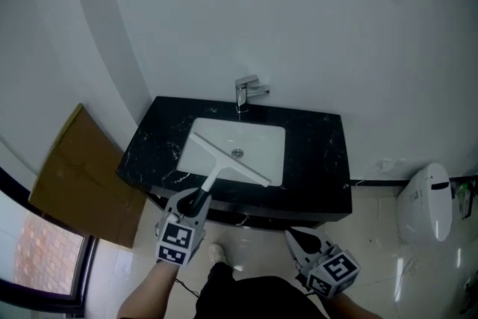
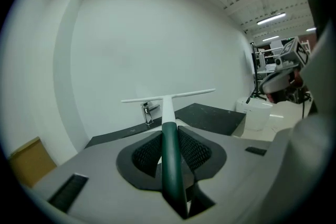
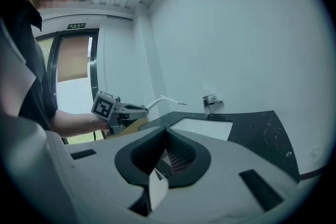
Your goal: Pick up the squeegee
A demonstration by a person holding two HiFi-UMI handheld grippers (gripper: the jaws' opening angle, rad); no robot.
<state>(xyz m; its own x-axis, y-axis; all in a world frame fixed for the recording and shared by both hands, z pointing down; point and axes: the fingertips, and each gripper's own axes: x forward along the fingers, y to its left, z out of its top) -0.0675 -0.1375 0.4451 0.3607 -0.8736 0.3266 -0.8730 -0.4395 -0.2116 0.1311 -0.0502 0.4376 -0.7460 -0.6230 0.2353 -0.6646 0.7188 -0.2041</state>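
Note:
The squeegee [image 1: 228, 157] has a long white blade, a white shaft and a dark green handle. My left gripper [image 1: 200, 198] is shut on that handle and holds the blade above the white sink [image 1: 261, 138]. In the left gripper view the handle [image 2: 169, 155] runs between the two jaws and the blade [image 2: 168, 97] stands crosswise in front of the wall. My right gripper [image 1: 293, 237] hangs in front of the counter's right half, shut with nothing in it. Its tips [image 3: 164, 129] meet in the right gripper view, which also shows the left gripper [image 3: 123, 110] and the squeegee [image 3: 165, 99].
The black stone counter [image 1: 314, 160] stands against a white wall with a chrome faucet [image 1: 248, 91] behind the sink. A brown cardboard sheet [image 1: 75, 175] leans at the left. A white toilet [image 1: 429, 202] stands at the right. A glass door [image 1: 45, 258] is at lower left.

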